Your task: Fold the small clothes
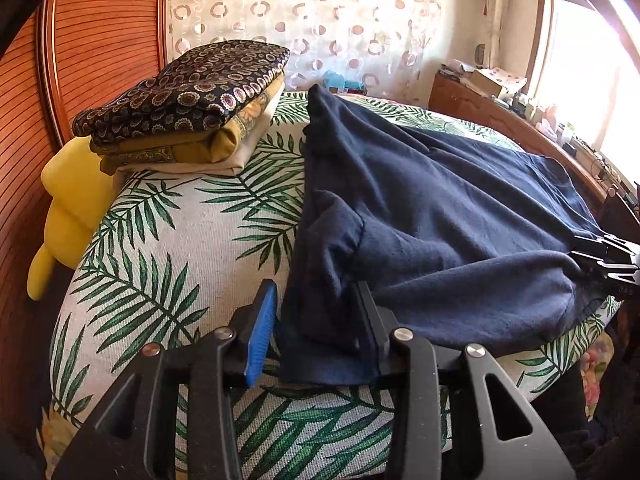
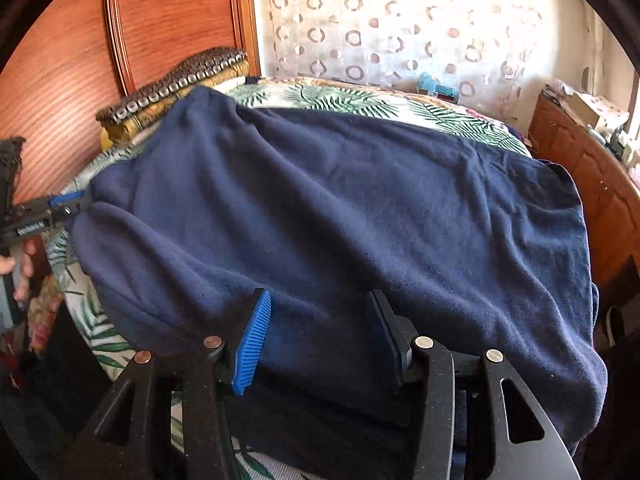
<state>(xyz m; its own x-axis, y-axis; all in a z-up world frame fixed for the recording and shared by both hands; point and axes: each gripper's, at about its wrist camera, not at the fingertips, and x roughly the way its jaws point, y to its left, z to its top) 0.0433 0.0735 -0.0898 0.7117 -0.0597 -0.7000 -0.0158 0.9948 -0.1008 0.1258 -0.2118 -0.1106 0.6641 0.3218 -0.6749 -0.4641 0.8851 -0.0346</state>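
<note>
A navy fleece garment (image 1: 440, 200) lies spread over a bed with a palm-leaf cover (image 1: 160, 240). My left gripper (image 1: 314, 292) stands at the garment's near left corner. A fold of the cloth lies between its fingers, against the right one, and the blue pad (image 1: 260, 332) is just clear of the cloth. In the right wrist view the same garment (image 2: 340, 200) fills the bed. My right gripper (image 2: 318, 296) is open over its near edge, with the pads apart and cloth lying between them. Each gripper shows in the other's view, the right gripper (image 1: 604, 260) and the left gripper (image 2: 68, 208).
A stack of folded patterned and mustard fabrics (image 1: 180, 108) sits at the bed's far left, beside a yellow cushion (image 1: 72, 208) and the wooden headboard (image 1: 92, 40). A cluttered wooden dresser (image 1: 500, 120) runs along the right under a bright window. A hand (image 2: 20, 268) shows at the left edge.
</note>
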